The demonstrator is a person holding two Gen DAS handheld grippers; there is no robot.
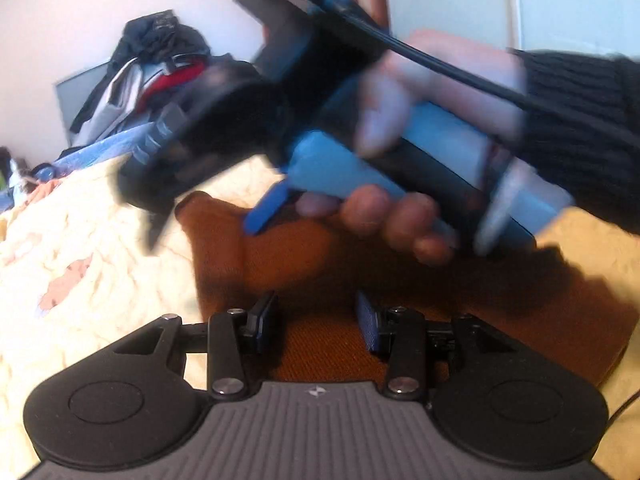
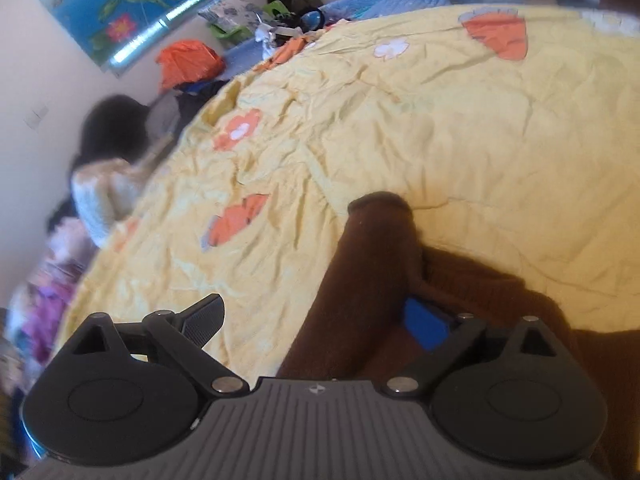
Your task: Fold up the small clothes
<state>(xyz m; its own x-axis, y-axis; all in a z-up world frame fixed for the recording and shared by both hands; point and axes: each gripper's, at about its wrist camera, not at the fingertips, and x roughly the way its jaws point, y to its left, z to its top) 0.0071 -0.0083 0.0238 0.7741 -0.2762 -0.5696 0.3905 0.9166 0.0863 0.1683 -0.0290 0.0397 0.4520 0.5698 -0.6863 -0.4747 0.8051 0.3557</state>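
A small brown garment (image 1: 320, 272) lies on the yellow flowered bedspread (image 1: 80, 248). My left gripper (image 1: 318, 326) is open just above it, the jaws apart with cloth showing between them. The right gripper's blue body (image 1: 360, 160), held in a hand, crosses the left wrist view above the garment, blurred. In the right wrist view the brown garment (image 2: 372, 280) lies between the jaws of my open right gripper (image 2: 320, 326), and a narrow part of it reaches forward over the bedspread (image 2: 440, 140). The right finger pad (image 2: 426, 326) rests on or in the cloth.
A heap of dark and red clothes (image 1: 160, 64) stands at the bed's far side. A person in white (image 2: 104, 184) sits beside the bed. A flower picture (image 2: 120, 8) hangs on the wall, with an orange bag (image 2: 188, 60) and clutter below.
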